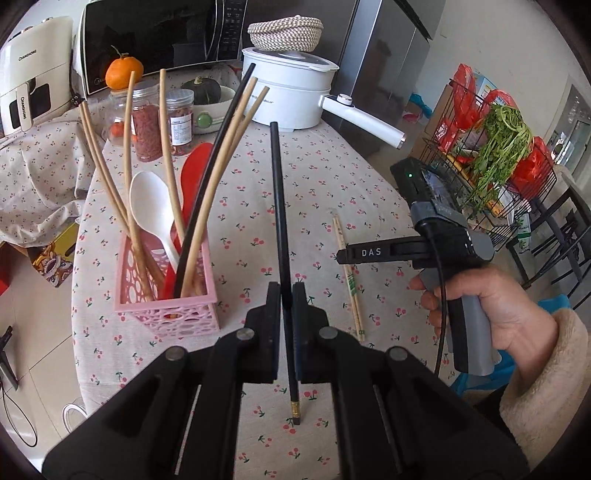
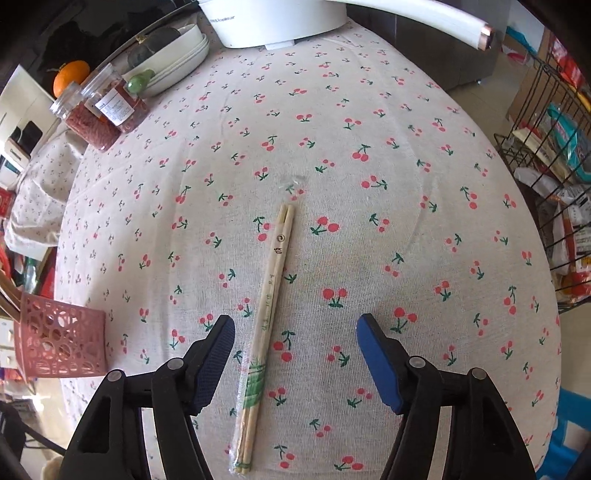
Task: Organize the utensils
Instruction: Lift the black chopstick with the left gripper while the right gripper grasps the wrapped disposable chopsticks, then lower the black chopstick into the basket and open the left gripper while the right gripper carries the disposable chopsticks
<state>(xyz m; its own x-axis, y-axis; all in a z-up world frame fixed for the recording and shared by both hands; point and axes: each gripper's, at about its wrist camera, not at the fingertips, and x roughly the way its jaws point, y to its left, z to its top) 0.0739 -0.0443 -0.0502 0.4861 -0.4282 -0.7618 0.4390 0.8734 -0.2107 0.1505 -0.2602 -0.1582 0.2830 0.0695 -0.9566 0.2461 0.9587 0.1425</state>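
Cherry-print cloth covers the worktop [image 2: 369, 110], with a white pot [image 1: 291, 96] and a microwave [image 1: 155, 33] at the back. Near its left edge stands a pink basket [image 1: 166, 306] holding wooden chopsticks, a white spoon [image 1: 151, 210] and a red spatula. Angled down over the cloth, the left hand-held gripper [image 1: 286, 295] is clamped on a black chopstick [image 1: 277, 206] that points away toward the pot. A person's right hand [image 1: 491, 306], in a fleecy sleeve, tips the right hand-held gripper [image 2: 295, 339] steeply downward, its jaws apart either side of a wrapped pair of chopsticks [image 2: 266, 306] lying flat on the cloth.
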